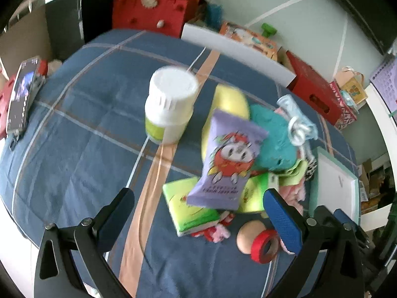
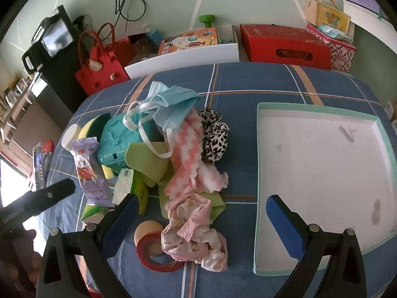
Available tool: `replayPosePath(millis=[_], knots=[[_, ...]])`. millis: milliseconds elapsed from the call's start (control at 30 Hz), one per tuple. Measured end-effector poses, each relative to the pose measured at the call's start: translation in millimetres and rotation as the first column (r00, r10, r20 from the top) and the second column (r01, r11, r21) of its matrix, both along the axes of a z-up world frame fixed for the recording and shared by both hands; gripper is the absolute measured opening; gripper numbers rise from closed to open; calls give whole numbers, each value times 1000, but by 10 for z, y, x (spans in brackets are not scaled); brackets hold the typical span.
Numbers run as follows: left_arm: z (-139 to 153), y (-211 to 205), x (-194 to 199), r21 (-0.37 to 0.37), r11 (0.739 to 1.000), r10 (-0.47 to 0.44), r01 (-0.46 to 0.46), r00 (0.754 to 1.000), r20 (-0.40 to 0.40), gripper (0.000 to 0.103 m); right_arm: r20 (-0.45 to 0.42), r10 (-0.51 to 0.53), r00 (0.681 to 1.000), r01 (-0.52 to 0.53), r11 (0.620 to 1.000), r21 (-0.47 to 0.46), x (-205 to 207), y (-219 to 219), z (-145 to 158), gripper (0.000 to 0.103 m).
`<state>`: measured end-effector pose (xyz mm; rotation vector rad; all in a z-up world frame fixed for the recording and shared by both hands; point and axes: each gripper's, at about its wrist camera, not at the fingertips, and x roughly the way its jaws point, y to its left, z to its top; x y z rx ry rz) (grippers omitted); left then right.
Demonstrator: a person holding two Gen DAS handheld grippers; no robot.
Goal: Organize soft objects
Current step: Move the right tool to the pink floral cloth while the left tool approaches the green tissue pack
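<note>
Tools: your left tool (image 1: 198, 198) and right tool (image 2: 202, 208) both gape wide, gripping nothing. Soft pile, topped by pale-blue pleated face masks (image 2: 168, 104), sits mid-surface beside the mint-rimmed white shallow tray (image 2: 322, 114).

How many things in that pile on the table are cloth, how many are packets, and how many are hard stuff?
Cloth: 5 (face mask, scrunchie, pink-white cloth, pale pink cloth, green cloth)
Packets: 3 (purple, green tissues, teal)
Hard: 3 (bottle, tape roll, wooden ring)
Total: 11
</note>
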<state>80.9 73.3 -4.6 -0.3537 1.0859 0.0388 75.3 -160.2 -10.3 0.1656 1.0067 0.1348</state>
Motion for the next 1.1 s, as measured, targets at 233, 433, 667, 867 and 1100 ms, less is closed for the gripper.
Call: replayPosePath(millis=[233,433,667,867,1100], knots=[[-289,12,58,-60,998,-3,-2,997,-78,102,-37,29,999,-30,999,-33,21,126,-102,103],[-379,-65,136,-28,1000,-9,6,994,-110,92,-83,54,995,-58,997,-57,16,229,-242,102],[-493,-115,213,-34,999,-16,11,989,-147,73,-113,48,993,-53,997,-47,32,202,-316,97],[-548,-131,210,-35,999,-19,14,988,-152,59,-126,62,990,-70,996,-60,24,242,-371,89],[-601,-131,185,-34,999,-20,15,989,-149,59,-148,57,987,-68,995,-71,43,285,-415,81]])
